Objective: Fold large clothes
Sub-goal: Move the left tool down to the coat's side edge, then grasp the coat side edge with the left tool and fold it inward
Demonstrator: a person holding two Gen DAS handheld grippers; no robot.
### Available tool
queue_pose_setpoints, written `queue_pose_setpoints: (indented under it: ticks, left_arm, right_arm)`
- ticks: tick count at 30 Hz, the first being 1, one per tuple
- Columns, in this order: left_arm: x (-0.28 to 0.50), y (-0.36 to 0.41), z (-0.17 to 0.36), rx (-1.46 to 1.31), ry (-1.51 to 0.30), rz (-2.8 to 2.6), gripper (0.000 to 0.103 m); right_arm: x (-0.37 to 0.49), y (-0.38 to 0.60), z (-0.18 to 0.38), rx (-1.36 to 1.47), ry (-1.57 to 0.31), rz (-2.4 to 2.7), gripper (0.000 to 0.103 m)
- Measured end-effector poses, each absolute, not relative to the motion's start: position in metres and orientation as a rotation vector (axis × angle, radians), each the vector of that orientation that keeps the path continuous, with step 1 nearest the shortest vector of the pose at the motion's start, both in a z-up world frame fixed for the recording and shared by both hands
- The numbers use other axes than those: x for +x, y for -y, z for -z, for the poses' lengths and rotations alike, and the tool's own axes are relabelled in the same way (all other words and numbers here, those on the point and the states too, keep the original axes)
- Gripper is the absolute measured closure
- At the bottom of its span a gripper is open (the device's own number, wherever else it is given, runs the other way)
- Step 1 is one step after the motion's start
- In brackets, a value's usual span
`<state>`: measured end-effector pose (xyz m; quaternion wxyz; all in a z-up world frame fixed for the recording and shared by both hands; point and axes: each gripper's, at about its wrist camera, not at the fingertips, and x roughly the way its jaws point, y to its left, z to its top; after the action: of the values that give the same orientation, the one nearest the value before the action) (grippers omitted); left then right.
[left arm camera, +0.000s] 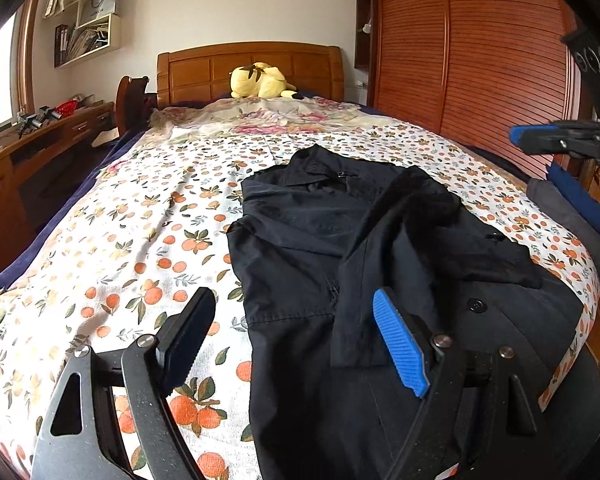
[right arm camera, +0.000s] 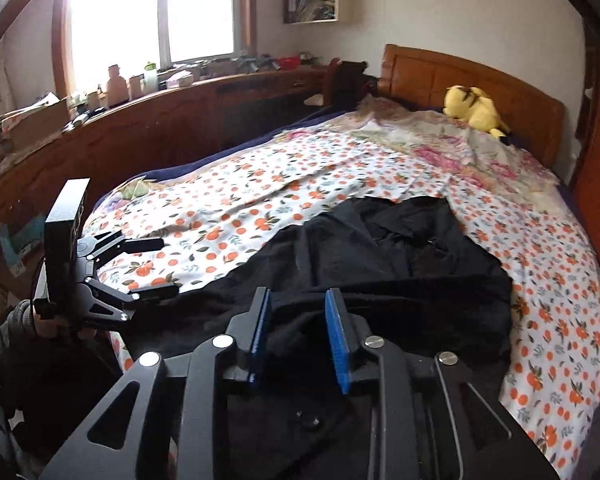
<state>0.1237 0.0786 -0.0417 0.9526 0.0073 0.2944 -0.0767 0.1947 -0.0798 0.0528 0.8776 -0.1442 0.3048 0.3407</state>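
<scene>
A large black jacket (left arm camera: 320, 240) lies spread on the orange-print bedsheet (left arm camera: 140, 240), with one sleeve folded across its front. My left gripper (left arm camera: 293, 294) hovers open and wide over the jacket's near left edge, with nothing between its pads. The right wrist view shows it at the bed's left side (right arm camera: 169, 267), held by a hand. My right gripper (right arm camera: 297, 294) stands partly open above the jacket (right arm camera: 380, 260) at its near hem, with only cloth showing behind the gap and nothing pinched. It also shows at the far right in the left wrist view (left arm camera: 518, 138).
A yellow plush toy (left arm camera: 260, 82) rests by the wooden headboard (left arm camera: 252, 64). A slatted wardrobe (left arm camera: 480, 60) lines the bed's right side and a cluttered desk (left arm camera: 40, 140) its left. Folded grey and blue cloth (left arm camera: 568, 208) lies at the bed's right edge.
</scene>
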Motion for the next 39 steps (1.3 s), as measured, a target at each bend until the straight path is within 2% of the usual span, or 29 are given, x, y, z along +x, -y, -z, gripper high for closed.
queue_pose_setpoints:
  ticks: [6, 15, 19, 26, 33, 36, 37, 38, 39]
  left_arm:
    - [0.128, -0.061, 0.044, 0.048, -0.61, 0.186, 0.021]
    - [0.134, -0.03, 0.062, 0.111, -0.657, 0.232, 0.021]
    - [0.141, -0.023, 0.072, 0.156, -0.7, 0.233, 0.022]
    - [0.152, -0.023, 0.087, 0.151, -0.799, 0.249, 0.049]
    - [0.161, -0.019, 0.1, 0.137, -0.893, 0.239, 0.052]
    - [0.162, -0.018, 0.101, 0.11, -0.918, 0.253, 0.067]
    - [0.161, -0.016, 0.099, 0.107, -0.923, 0.262, 0.079]
    - [0.16, -0.014, 0.095, 0.112, -0.919, 0.276, 0.086]
    - [0.158, -0.011, 0.09, 0.123, -0.906, 0.286, 0.087]
  right_arm:
    - [0.189, 0.114, -0.025, -0.272, -0.637, -0.624, 0.062]
    - [0.2, 0.121, 0.062, -0.194, -0.71, -0.51, 0.061]
    - [0.201, 0.111, 0.084, -0.164, -0.745, -0.506, 0.061]
    - [0.198, 0.1, 0.097, -0.159, -0.734, -0.493, 0.061]
    - [0.207, 0.108, 0.109, -0.12, -0.763, -0.478, 0.061]
    - [0.205, 0.104, 0.111, -0.139, -0.774, -0.471, 0.061]
    - [0.205, 0.105, 0.111, -0.145, -0.772, -0.47, 0.061]
    - [0.205, 0.104, 0.11, -0.148, -0.769, -0.47, 0.061]
    - [0.206, 0.104, 0.11, -0.152, -0.766, -0.47, 0.061]
